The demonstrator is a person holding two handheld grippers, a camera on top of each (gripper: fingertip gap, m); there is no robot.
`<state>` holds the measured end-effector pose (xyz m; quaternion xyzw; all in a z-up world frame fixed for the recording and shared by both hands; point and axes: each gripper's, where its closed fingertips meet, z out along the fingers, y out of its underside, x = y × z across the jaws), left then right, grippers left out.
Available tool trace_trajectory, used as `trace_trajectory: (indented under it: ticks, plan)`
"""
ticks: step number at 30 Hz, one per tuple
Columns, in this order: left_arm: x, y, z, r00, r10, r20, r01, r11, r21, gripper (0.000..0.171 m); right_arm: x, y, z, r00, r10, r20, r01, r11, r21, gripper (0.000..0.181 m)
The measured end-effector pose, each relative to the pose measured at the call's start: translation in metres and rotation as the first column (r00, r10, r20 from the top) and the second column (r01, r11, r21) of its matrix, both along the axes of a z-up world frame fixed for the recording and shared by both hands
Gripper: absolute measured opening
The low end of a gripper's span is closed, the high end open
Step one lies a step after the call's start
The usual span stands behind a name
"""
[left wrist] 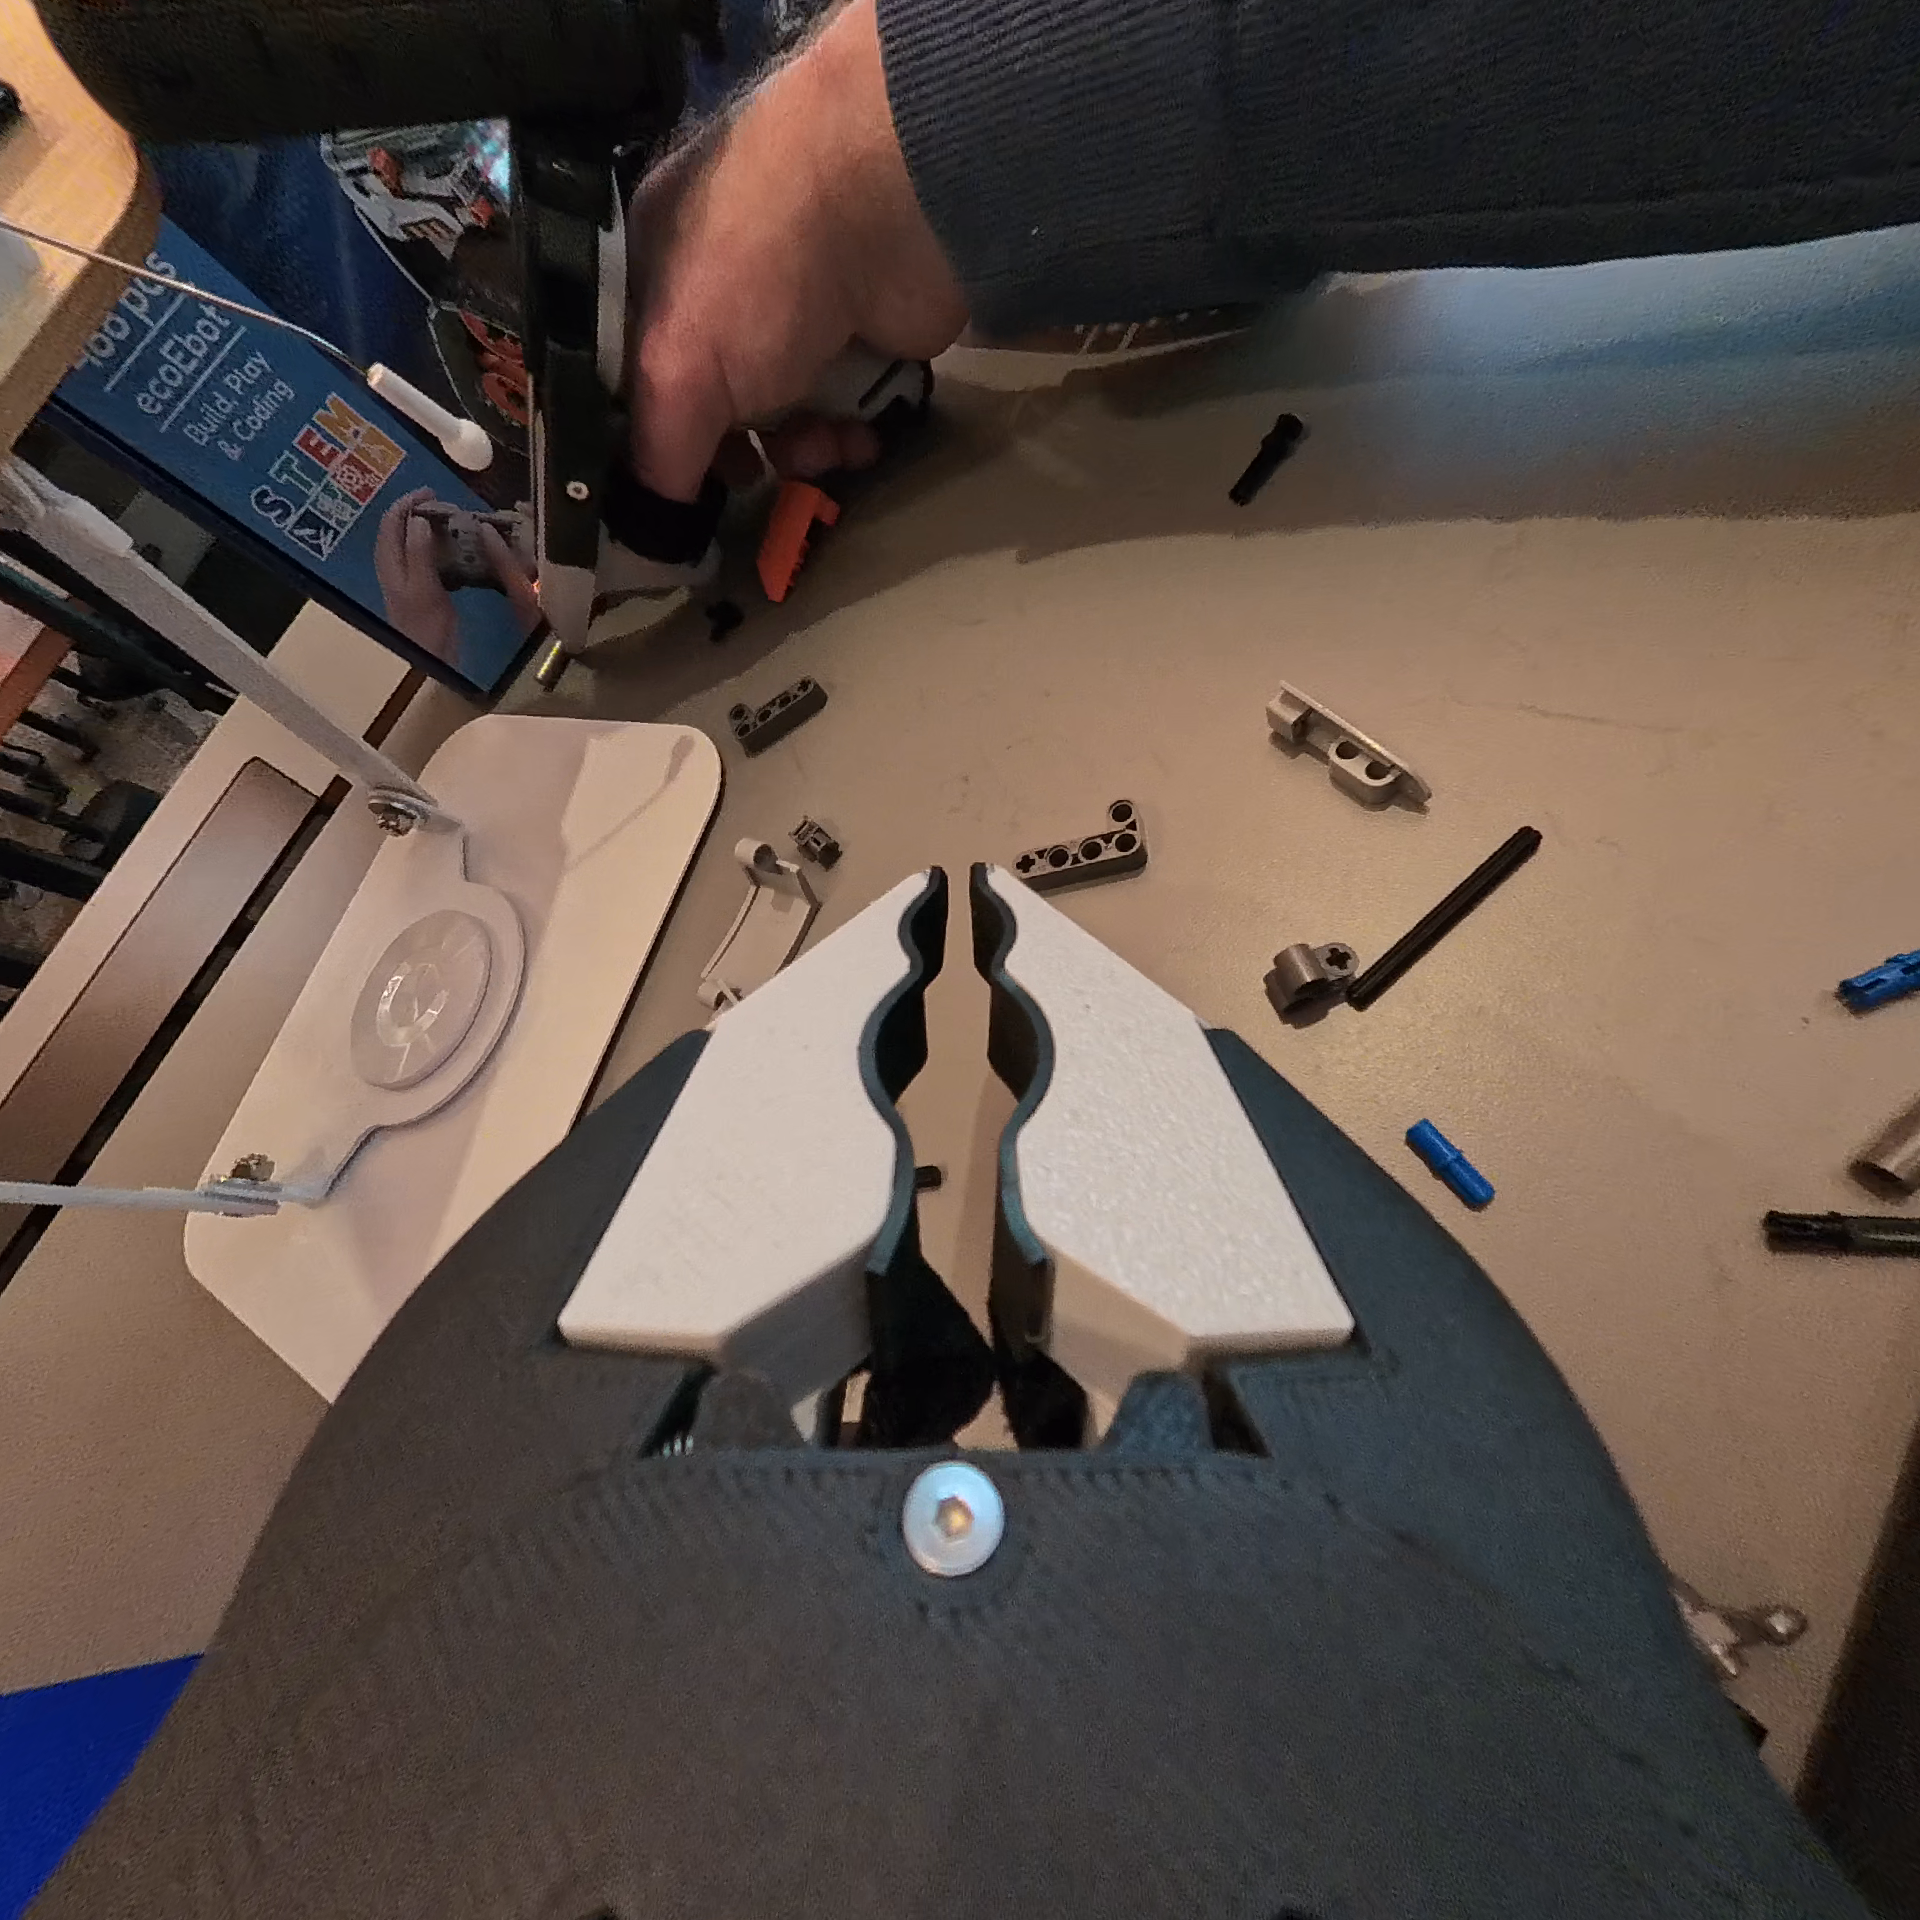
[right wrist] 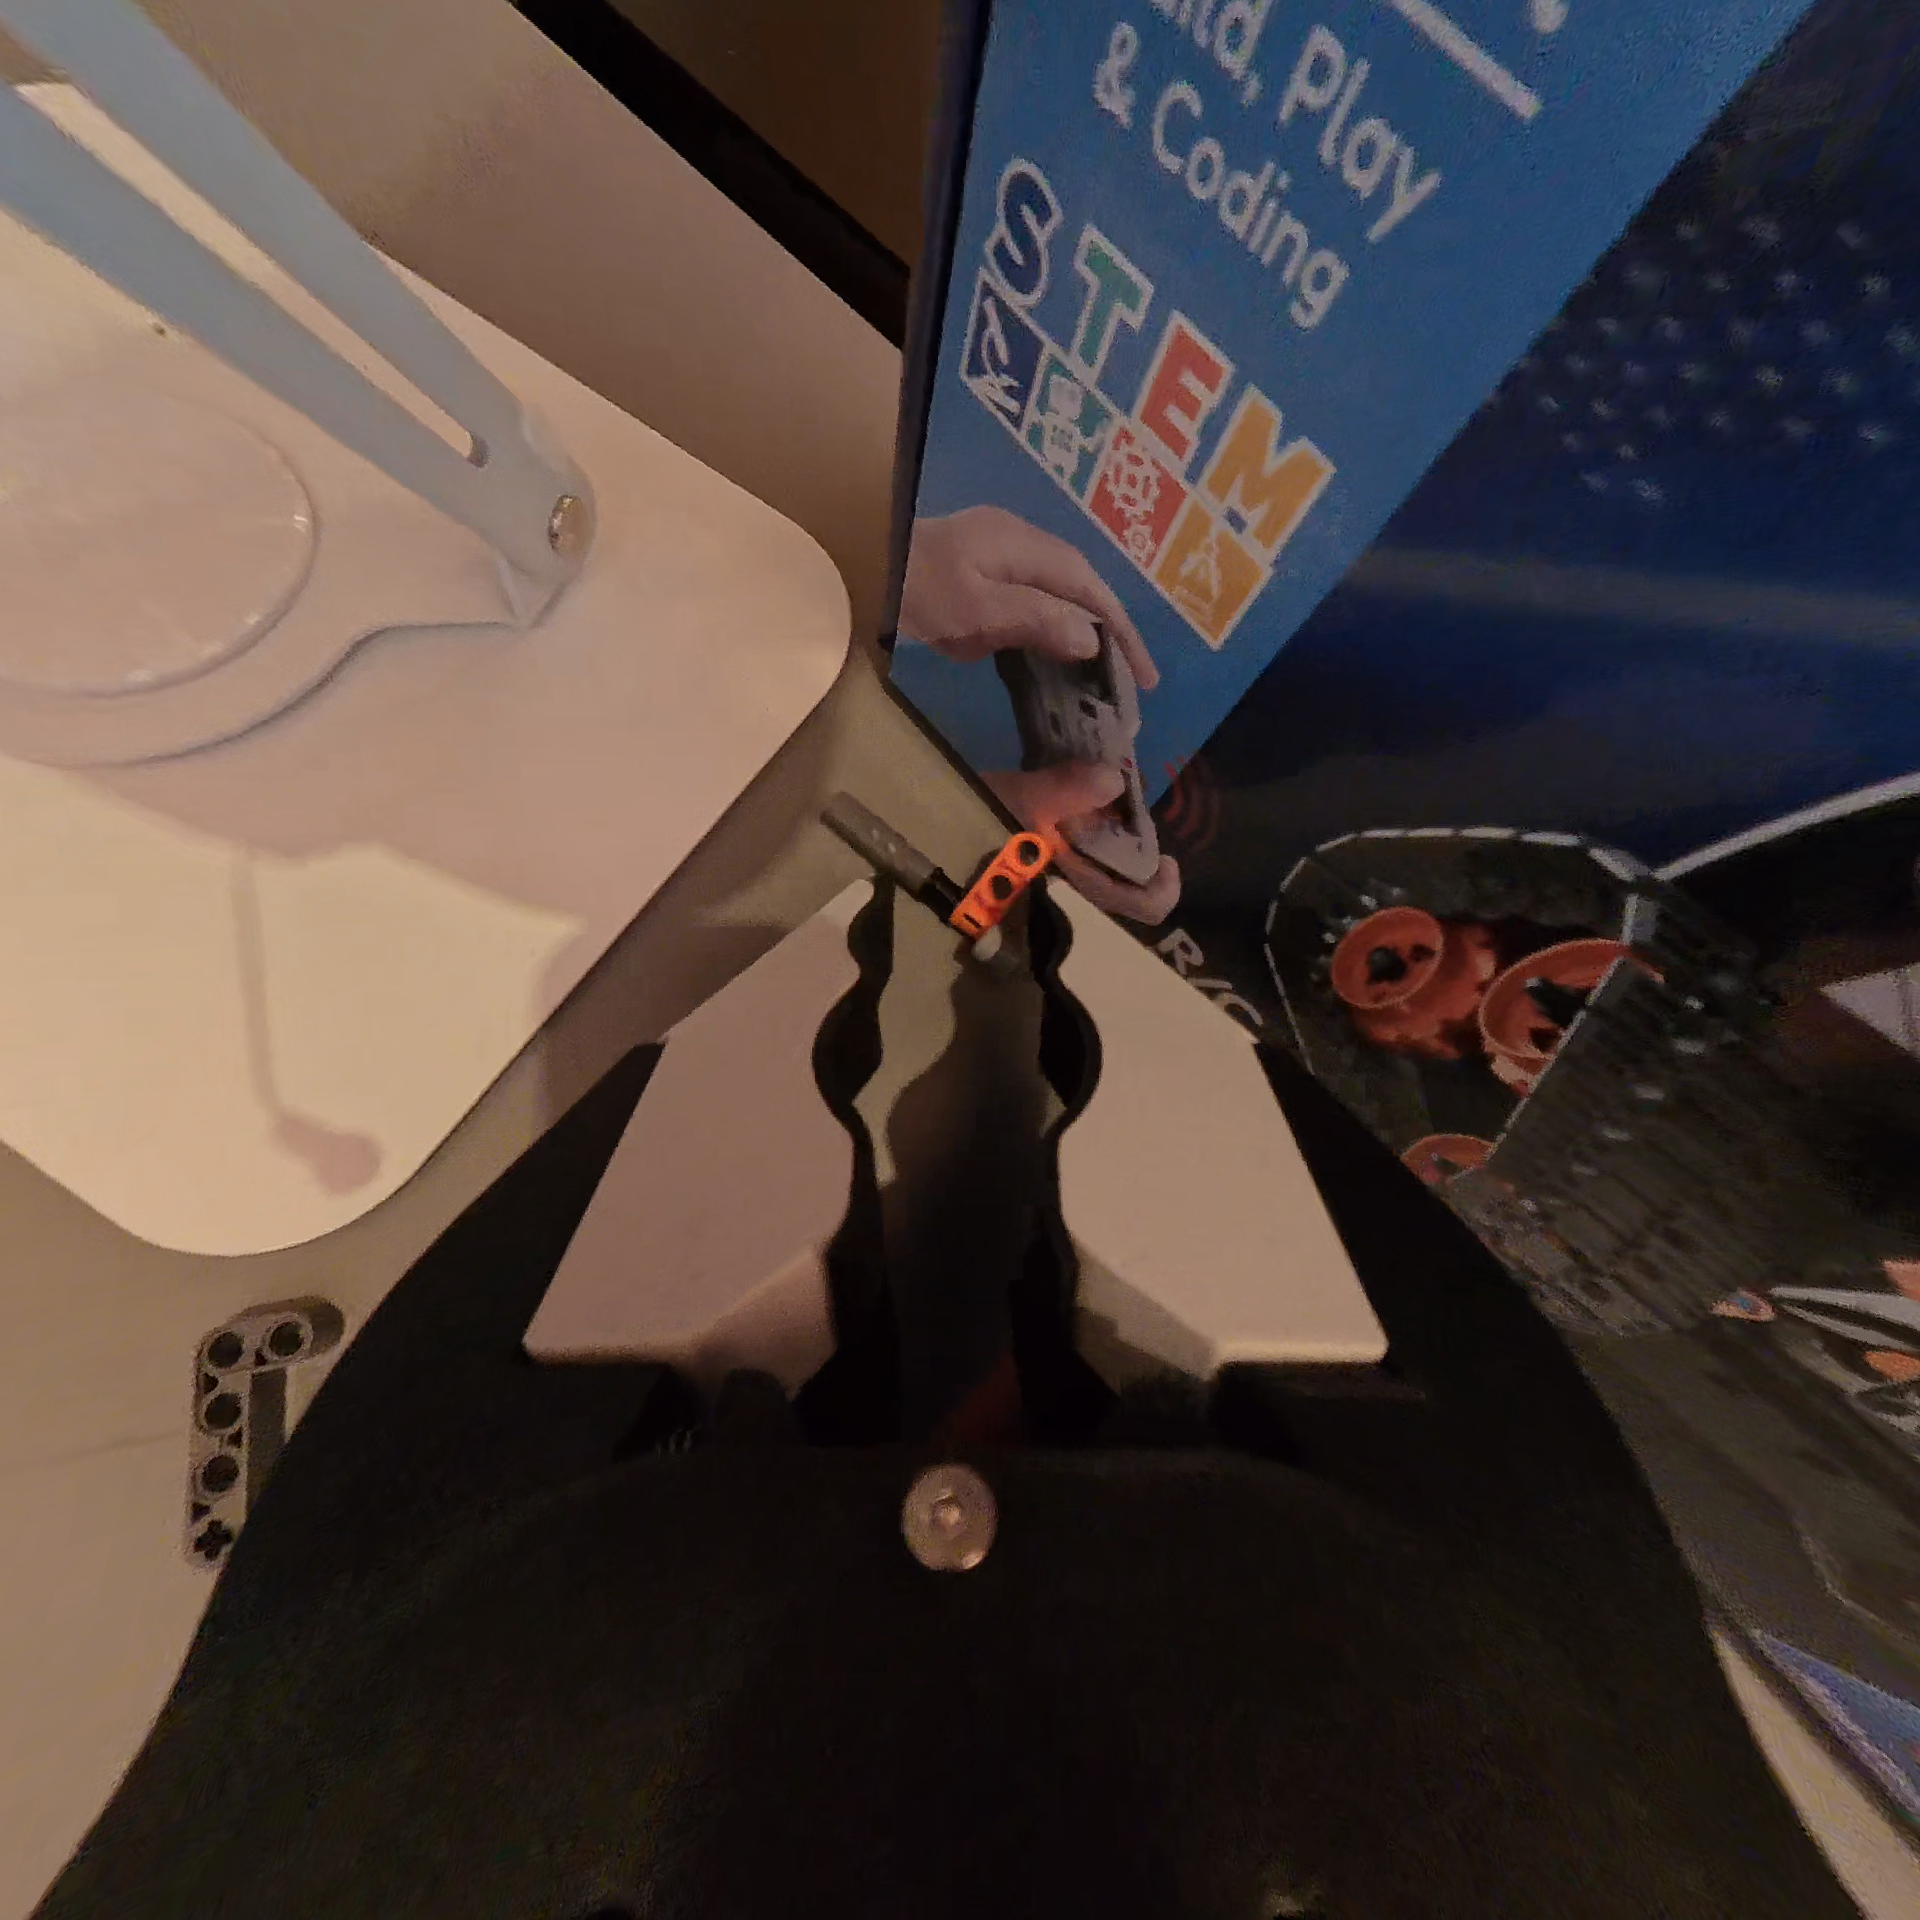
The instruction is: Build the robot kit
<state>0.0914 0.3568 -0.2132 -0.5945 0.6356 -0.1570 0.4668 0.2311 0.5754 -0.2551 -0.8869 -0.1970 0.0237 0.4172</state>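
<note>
right wrist view is filled, from 12 to 4 o'clock, by a big blue printed box point(right wrist: 1351, 520) standing on the table point(left wrist: 1351, 623). at 9 to 10 o'clock lies a white base plate point(right wrist: 623, 779) with a round clear disc and pale metal arms bolted to it. the box and the plate leave only a narrow wedge of table between them.

the right gripper point(right wrist: 961, 914) points into that wedge, steered by a hand point(left wrist: 769, 343) in a dark sleeve. its jaws stand partly apart. at their tips sits a small assembly point(right wrist: 935, 883): a grey sleeve and a black pin with an orange beam point(right wrist: 1003, 871) crossing it. a pale stub lies close to the 3 o'clock jaw, but i cannot tell whether the jaws actually pinch it. any contact would be at the very tips, so the piece could swivel (my judgement). the box edge sits just beside the assembly.

the left gripper point(left wrist: 958, 878) hangs over open table, jaws almost together with a thin slit, holding nothing. nearest to it are a grey l-shaped beam point(left wrist: 1086, 852) at 1 o'clock and a curved white panel point(left wrist: 764, 920) at 10 o'clock. farther off, at 2 to 3 o'clock, lie a black axle point(left wrist: 1444, 920), a grey connector point(left wrist: 1304, 977) touching its end, and a blue pin point(left wrist: 1449, 1162).
</note>
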Motion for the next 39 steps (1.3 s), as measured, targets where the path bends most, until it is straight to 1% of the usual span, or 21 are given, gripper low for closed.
trace_trajectory:
  ticks: [4, 5, 10, 15, 17, 19, 21, 23, 25, 27, 28, 29, 31, 33, 35, 38, 39]
  plan:
    - [-0.001, 0.001, 0.001, 1.0, 0.003, 0.006, -0.003, 1.0, 0.0, 0.003, 0.0, -0.001, -0.001, 1.0, -0.004, -0.009, 0.004, 1.0, -0.015, 0.016]
    - [-0.001, 0.001, 0.001, 1.0, 0.004, 0.005, -0.004, 1.0, 0.001, 0.003, 0.001, -0.001, -0.001, 1.0, -0.009, -0.007, 0.008, 1.0, -0.017, 0.011]
    - [-0.001, 0.002, 0.0, 1.0, 0.002, 0.002, -0.002, 1.0, 0.005, 0.003, -0.003, -0.01, -0.002, 1.0, -0.013, -0.01, 0.013, 1.0, -0.026, 0.009]
    - [0.0, 0.001, 0.001, 1.0, -0.003, 0.003, 0.003, 1.0, 0.005, 0.003, -0.006, -0.028, -0.002, 0.999, -0.033, -0.004, 0.033, 0.999, -0.032, 0.009]
    - [0.0, 0.001, 0.001, 1.0, -0.002, 0.002, 0.002, 1.0, 0.011, 0.003, -0.006, -0.038, -0.001, 0.998, -0.055, -0.011, 0.055, 0.997, -0.045, 0.01]
    - [-0.001, 0.002, 0.003, 1.0, 0.004, 0.009, -0.004, 1.0, 0.013, 0.004, -0.005, -0.052, 0.0, 0.998, -0.064, 0.015, 0.064, 0.997, -0.049, 0.01]
    - [-0.003, 0.006, 0.006, 0.999, 0.022, 0.023, -0.022, 1.0, 0.014, 0.004, -0.01, -0.067, 0.007, 0.999, -0.05, 0.003, 0.05, 0.998, -0.047, 0.01]
    - [-0.006, 0.012, 0.01, 0.998, 0.054, 0.045, -0.054, 0.999, 0.004, 0.007, -0.015, -0.085, 0.02, 0.999, -0.028, 0.023, 0.028, 0.999, -0.026, 0.01]
    - [-0.009, 0.019, 0.017, 0.992, 0.093, 0.082, -0.093, 0.996, -0.01, 0.011, -0.025, -0.104, 0.039, 1.0, 0.01, -0.003, -0.01, 1.0, 0.02, 0.01]
    - [-0.011, 0.024, 0.024, 0.983, 0.129, 0.129, -0.126, 0.991, -0.034, 0.015, -0.041, -0.127, 0.06, 0.997, 0.076, -0.005, -0.076, 0.993, 0.087, 0.01]
    - [-0.009, 0.024, 0.027, 0.977, 0.144, 0.159, -0.132, 0.988, -0.084, 0.016, -0.053, -0.138, 0.073, 0.992, 0.123, -0.023, -0.119, 0.985, 0.129, 0.01]
    - [-0.007, 0.022, 0.032, 0.97, 0.142, 0.196, -0.116, 0.984, -0.138, 0.023, -0.063, -0.15, 0.082, 0.987, 0.157, -0.018, -0.152, 0.975, 0.163, 0.01]
    - [-0.004, 0.021, 0.047, 0.952, 0.141, 0.272, -0.093, 0.979, -0.182, 0.028, -0.078, -0.171, 0.097, 0.974, 0.224, 0.037, -0.226, 0.943, 0.245, 0.01]
    - [0.001, 0.016, 0.056, 0.936, 0.123, 0.329, -0.046, 0.972, -0.233, 0.033, -0.091, -0.191, 0.11, 0.955, 0.289, 0.067, -0.294, 0.896, 0.332, 0.01]
    - [0.006, 0.011, 0.06, 0.924, 0.116, 0.364, -0.008, 0.958, -0.286, 0.036, -0.1, -0.208, 0.124, 0.935, 0.335, 0.12, -0.353, 0.828, 0.436, 0.01]
    - [0.013, 0.001, 0.068, 0.897, 0.094, 0.432, 0.077, 0.929, -0.362, 0.037, -0.109, -0.227, 0.125, 0.9, 0.377, 0.218, -0.435, 0.764, 0.477, 0.01]
    - [0.016, -0.007, 0.071, 0.888, 0.061, 0.455, 0.13, 0.917, -0.376, 0.036, -0.11, -0.231, 0.124, 0.889, 0.381, 0.254, -0.458, 0.744, 0.487, 0.01]
